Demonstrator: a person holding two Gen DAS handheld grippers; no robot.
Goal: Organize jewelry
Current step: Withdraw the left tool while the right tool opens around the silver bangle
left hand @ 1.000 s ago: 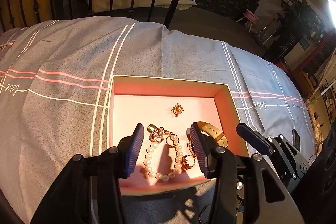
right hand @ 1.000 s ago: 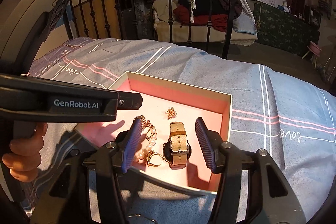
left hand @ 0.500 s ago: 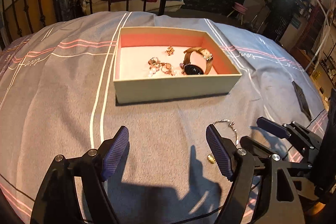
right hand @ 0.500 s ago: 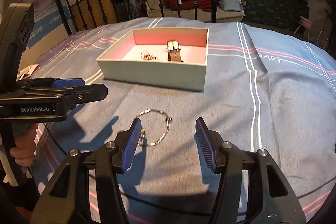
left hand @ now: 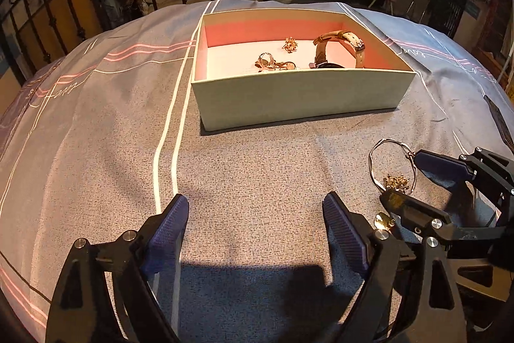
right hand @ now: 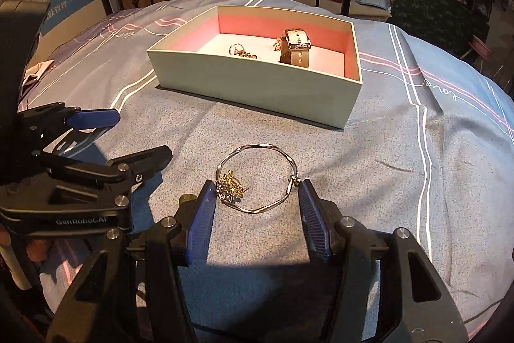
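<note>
- Straddling the silver bangle (right hand: 260, 179), the right gripper (right hand: 255, 198) has its jaws apart, one blue pad just outside each side of the loop, nothing clamped yet.
- Relative to the bangle: a small gold cluster (right hand: 230, 182) lies inside its left arc, close to the left pad; a gold bead (right hand: 188, 198) sits just outside that pad; the open box (right hand: 253, 85) stands beyond it, well apart, on the striped bedspread (right hand: 417, 182).
- The box already holds a tan-strap watch (right hand: 295, 49) and gold pieces (left hand: 273, 63), so the bangle and its neighbours look like what remains to be moved.
- The left gripper (left hand: 255, 233) hovers with jaws wide apart over bare cloth, to the left of the bangle, holding nothing.
- Risks, as I judge them: closing across so thin a wire loop may make it skate or flip off the soft quilt, since the pads meet rounded metal; the left pad could also catch the gold cluster and drag it along or drop it halfway.
- The bangle's clasp sits by the right pad and may snag there.
- Room: open cloth between bangle and box gives a free path; the box's near wall must be cleared by lifting; the left gripper stands close on the bangle's left, so a sideways swing there is tight.
</note>
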